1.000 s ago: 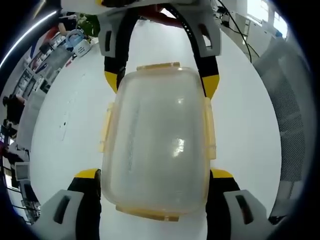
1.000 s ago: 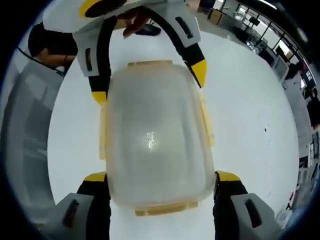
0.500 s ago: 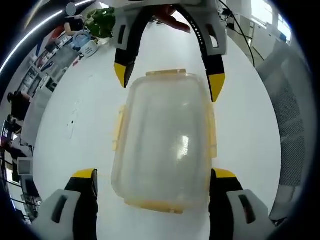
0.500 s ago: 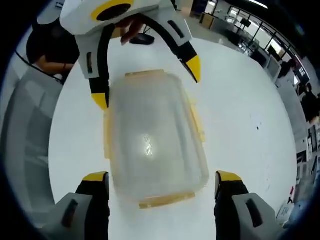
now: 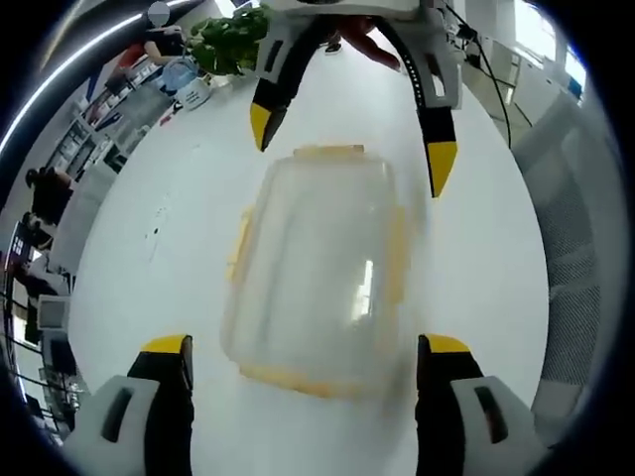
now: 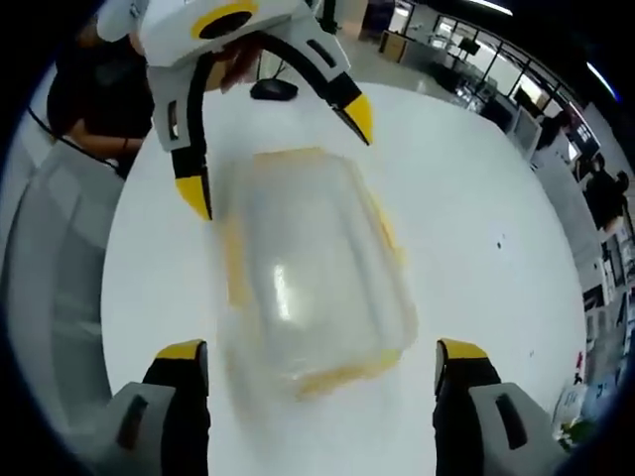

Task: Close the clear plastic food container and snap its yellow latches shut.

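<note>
Both views were smeared by motion, so we could not tell whether the yellow latches (image 5: 238,248) along the edges of the clear plastic food container (image 5: 316,273) were snapped down or loose; they read only as blurred yellow strips. The lid appeared to sit on the container, but we could not judge how tightly. The container lay on the white table (image 5: 149,297), between the two grippers and touching neither.

In the left gripper view, the left gripper (image 5: 303,347) had its yellow-tipped jaws spread wide on either side of the container's near end, holding nothing. The right gripper (image 5: 347,139) entered from the top, its jaws also wide apart, with tips near the far corners of the container and clear of it. A hand on it was partly cut off at the top edge.

In the right gripper view, the same arrangement showed from the other side: the right gripper's jaws flanked the blurred container's near end, and the left gripper's open jaws hung over its far end.

Around the table we saw a green plant (image 5: 230,40), cluttered shelves (image 5: 109,119), a dark mouse-like object (image 6: 273,89), a grey mesh chair (image 5: 580,248) and a seated person (image 6: 94,109) in dark clothing.
</note>
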The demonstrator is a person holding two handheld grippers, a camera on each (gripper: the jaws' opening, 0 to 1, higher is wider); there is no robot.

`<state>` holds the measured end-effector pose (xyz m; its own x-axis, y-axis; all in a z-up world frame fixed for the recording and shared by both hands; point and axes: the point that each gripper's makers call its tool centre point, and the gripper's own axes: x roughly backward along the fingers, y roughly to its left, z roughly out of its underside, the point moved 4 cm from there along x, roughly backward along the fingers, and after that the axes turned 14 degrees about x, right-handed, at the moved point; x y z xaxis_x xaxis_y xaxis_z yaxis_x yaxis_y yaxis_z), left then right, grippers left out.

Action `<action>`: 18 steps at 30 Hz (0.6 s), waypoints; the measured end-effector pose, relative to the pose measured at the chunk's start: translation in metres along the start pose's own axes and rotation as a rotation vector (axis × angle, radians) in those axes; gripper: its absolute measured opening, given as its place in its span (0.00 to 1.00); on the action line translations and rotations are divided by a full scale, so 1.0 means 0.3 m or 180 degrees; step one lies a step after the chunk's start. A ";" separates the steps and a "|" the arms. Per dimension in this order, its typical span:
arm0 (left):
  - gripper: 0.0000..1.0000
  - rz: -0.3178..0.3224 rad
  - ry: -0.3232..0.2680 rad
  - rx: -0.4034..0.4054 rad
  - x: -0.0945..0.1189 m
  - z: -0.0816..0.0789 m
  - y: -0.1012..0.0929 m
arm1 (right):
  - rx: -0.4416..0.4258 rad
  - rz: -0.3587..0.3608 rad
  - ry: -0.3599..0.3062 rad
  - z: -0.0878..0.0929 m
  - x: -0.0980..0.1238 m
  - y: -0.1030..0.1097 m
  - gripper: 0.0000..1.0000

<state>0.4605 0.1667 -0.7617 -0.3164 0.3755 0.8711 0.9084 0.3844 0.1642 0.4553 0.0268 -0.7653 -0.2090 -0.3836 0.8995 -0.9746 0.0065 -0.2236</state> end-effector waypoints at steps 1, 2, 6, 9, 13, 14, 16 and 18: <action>0.96 -0.0011 -0.0009 0.0011 0.004 0.000 0.000 | 0.0002 0.0019 0.0003 0.003 0.004 0.002 0.97; 0.96 -0.0022 -0.0014 0.0039 0.013 -0.001 -0.003 | -0.0010 0.0028 0.0001 0.006 0.012 0.006 0.98; 0.96 -0.0038 -0.0052 0.0085 0.033 -0.004 -0.016 | -0.0039 0.0082 -0.0023 0.006 0.036 0.017 0.98; 0.96 -0.0060 -0.0073 0.0077 0.049 -0.004 -0.029 | -0.0077 0.0127 -0.0048 0.007 0.048 0.029 0.98; 0.96 -0.0088 -0.0155 0.0204 0.074 -0.006 -0.048 | -0.0156 0.0191 -0.0102 0.006 0.065 0.062 0.98; 0.96 -0.0089 -0.0191 0.0249 0.082 -0.007 -0.057 | -0.0182 0.0205 -0.0115 0.007 0.069 0.069 0.98; 0.96 -0.0115 -0.0223 0.0283 0.092 -0.003 -0.067 | -0.0253 0.0238 -0.0174 0.006 0.074 0.087 0.98; 0.96 -0.0130 -0.0235 0.0309 0.102 0.000 -0.079 | -0.0285 0.0280 -0.0190 0.008 0.084 0.102 0.98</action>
<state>0.4293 0.1692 -0.7389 -0.3749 0.4175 0.8277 0.8648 0.4791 0.1500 0.4204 0.0150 -0.7505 -0.2913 -0.4323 0.8534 -0.9566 0.1237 -0.2639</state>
